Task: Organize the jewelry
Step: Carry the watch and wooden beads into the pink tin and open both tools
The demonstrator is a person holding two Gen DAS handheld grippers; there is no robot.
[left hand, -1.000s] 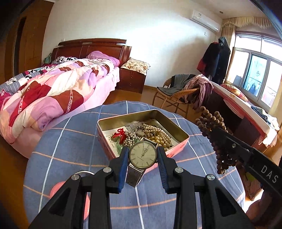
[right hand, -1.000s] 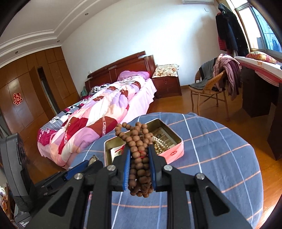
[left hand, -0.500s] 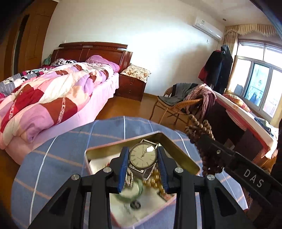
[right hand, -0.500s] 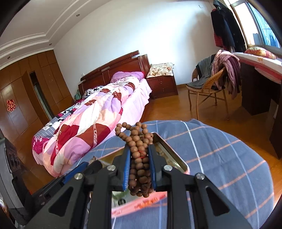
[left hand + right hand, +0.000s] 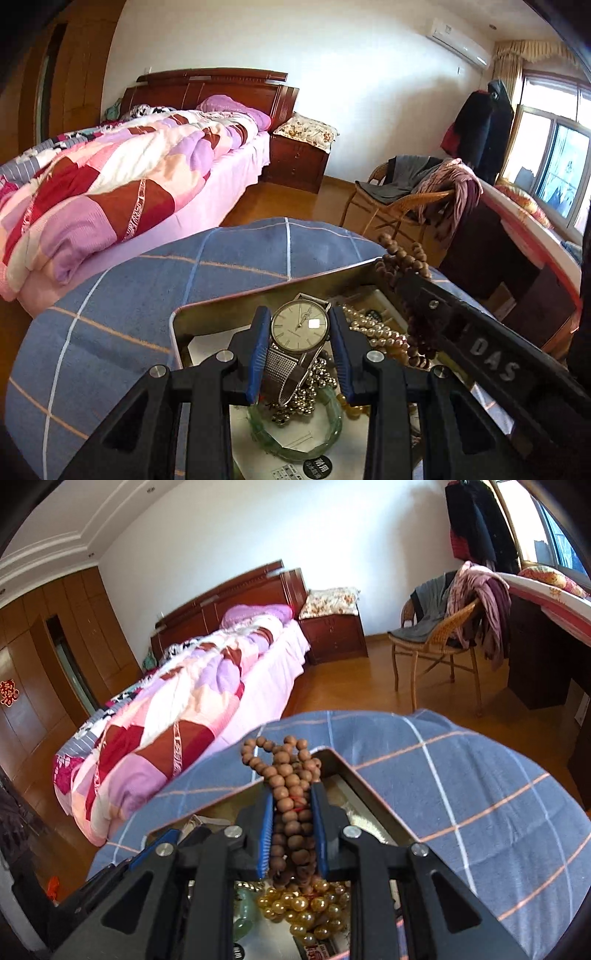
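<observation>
A: Where does the left hand-held gripper (image 5: 299,332) stand?

B: It hangs over the open metal tin (image 5: 236,306), its blue pads narrowed onto the case of a wristwatch (image 5: 300,328). The dial faces the camera and the mesh strap droops toward 6 o'clock into the tin.

A: And the right hand-held gripper (image 5: 293,812)?

B: Nearly closed on a bunch of brown wooden prayer beads (image 5: 288,786). The beads are pinched between both pads, with loops spilling out above the tips at 12 o'clock and a cluster hanging below. In the left wrist view that hand-held gripper enters from 3 o'clock, over the tin's right side.

A: What lies in the tin?

B: Under the watch, a green jade bangle (image 5: 295,435) at 6 o'clock, a silver bead chain (image 5: 303,398) across it, and a string of pearls (image 5: 373,332) toward 3 o'clock. The right wrist view shows golden beads (image 5: 306,904) just below the wooden ones.

A: And the tin itself?

B: It rests on the worktop (image 5: 461,775), which is covered by a blue checked cloth. A bed (image 5: 110,177) stands beyond at 10 o'clock.
</observation>
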